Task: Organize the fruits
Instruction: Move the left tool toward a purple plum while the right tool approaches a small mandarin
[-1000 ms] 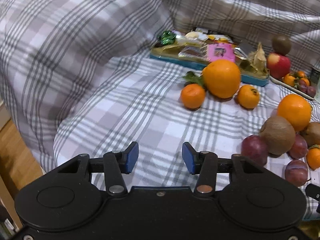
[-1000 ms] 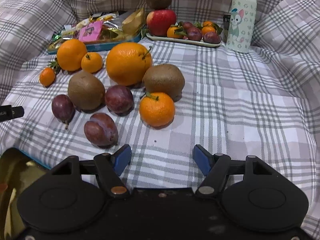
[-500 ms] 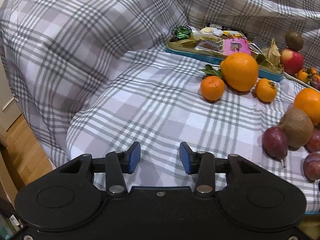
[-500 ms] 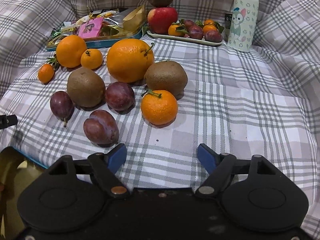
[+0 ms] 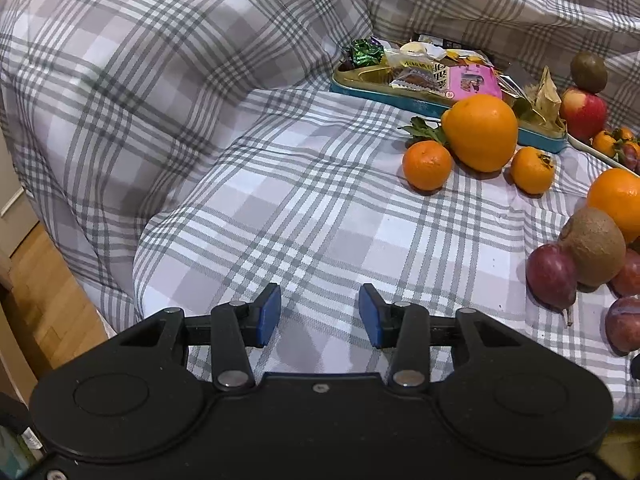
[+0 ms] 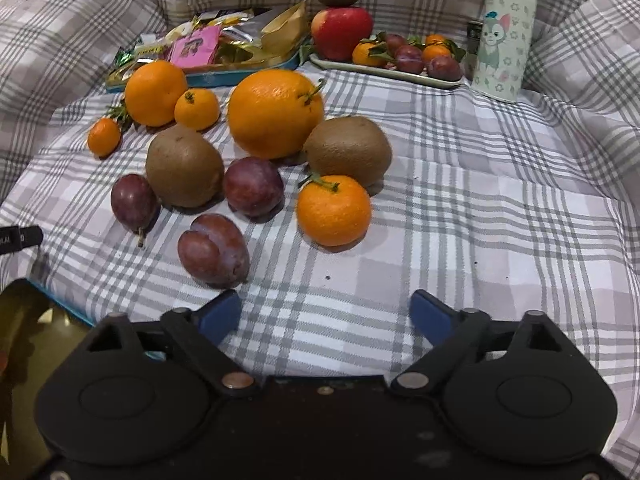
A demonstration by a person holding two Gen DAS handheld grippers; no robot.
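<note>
**Both claws empty over the plaid bed, fruit waiting to be sorted**

Over the left side of the bed, the left claw is hovering with its blue pads parted and nothing between them, only bare plaid cloth below. Off to its right in this view, a big orange is sitting with a small tangerine touching its left side and another small one just beside its right. Behind them a snack tin is lying full of wrappers. At the right edge a kiwi is leaning against a dark plum.

From the right wrist, the right claw is opening wide, its pads spread far apart and gripping nothing. Just ahead of its left pad a cleft plum is lying nearest; a stemmed tangerine is resting a little farther on, close against a kiwi. A large orange, a second kiwi and two more plums are clustering beyond. At the back a plate is already holding an apple, tangerines and plums, beside a patterned bottle.

By my reading, the work is sitting at the start of a pick: the right claw is readying for a grab. The next move is calling for a short forward reach onto the cleft plum or the tangerine, then a gentle squeeze, since both look round, smooth and likely to roll.
</note>
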